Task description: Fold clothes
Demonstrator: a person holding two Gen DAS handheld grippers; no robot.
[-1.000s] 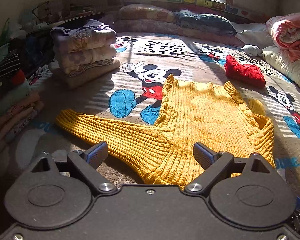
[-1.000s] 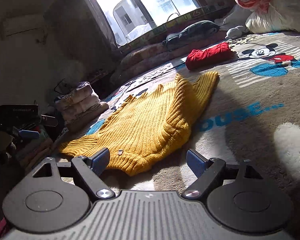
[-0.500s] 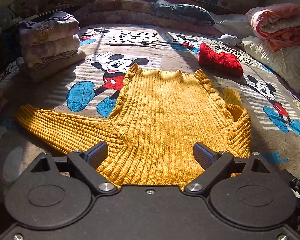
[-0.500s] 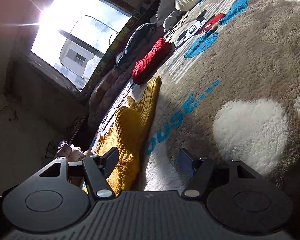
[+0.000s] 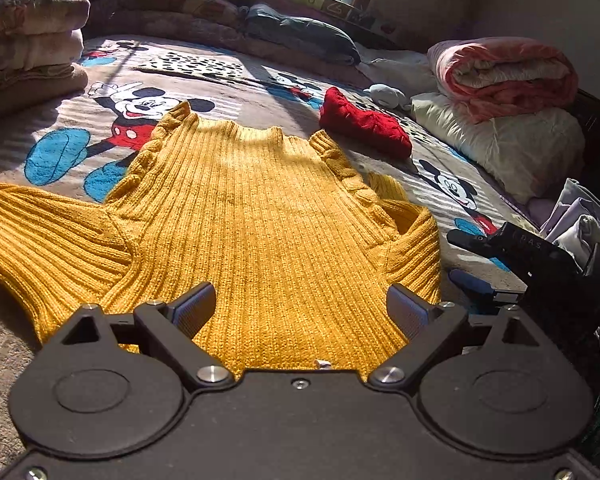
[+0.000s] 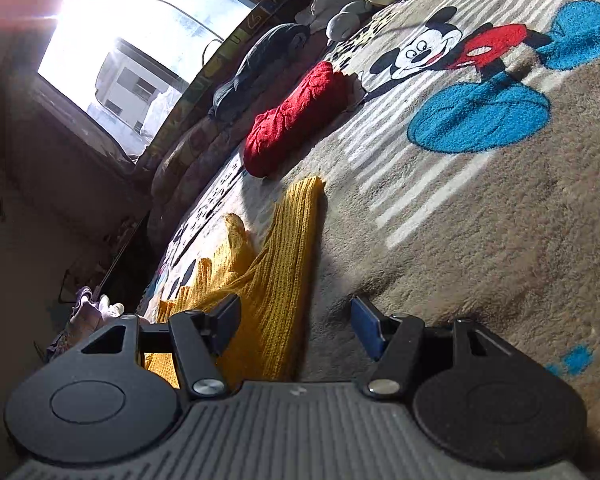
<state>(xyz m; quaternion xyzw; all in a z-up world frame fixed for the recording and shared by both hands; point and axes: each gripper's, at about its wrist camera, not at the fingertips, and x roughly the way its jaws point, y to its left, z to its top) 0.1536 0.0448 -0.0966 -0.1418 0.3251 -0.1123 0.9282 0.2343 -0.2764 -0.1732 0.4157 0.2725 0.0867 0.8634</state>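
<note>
Yellow sweater (image 5: 268, 216): flat on bed (image 6: 480, 240), near edge (spread for folding). My left tongs (image 5: 300, 308), right tongs (image 6: 296, 328): apart, empty, flanking hem.

Sunlit window (image 6: 140, 52) glares above a cartoon-mouse blanket (image 5: 112, 92) and stacked bedding (image 5: 500, 76).

I'm seeing a chunky ribbed-knit mustard sweater (image 5: 268, 216) lying on a fuzzy, matt plush blanket (image 6: 480, 216).

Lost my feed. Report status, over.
Left gripper open over yellow sweater hem. Right gripper open at its side edge. Sweater flat, unfolded. Red knit clear beyond.
</note>
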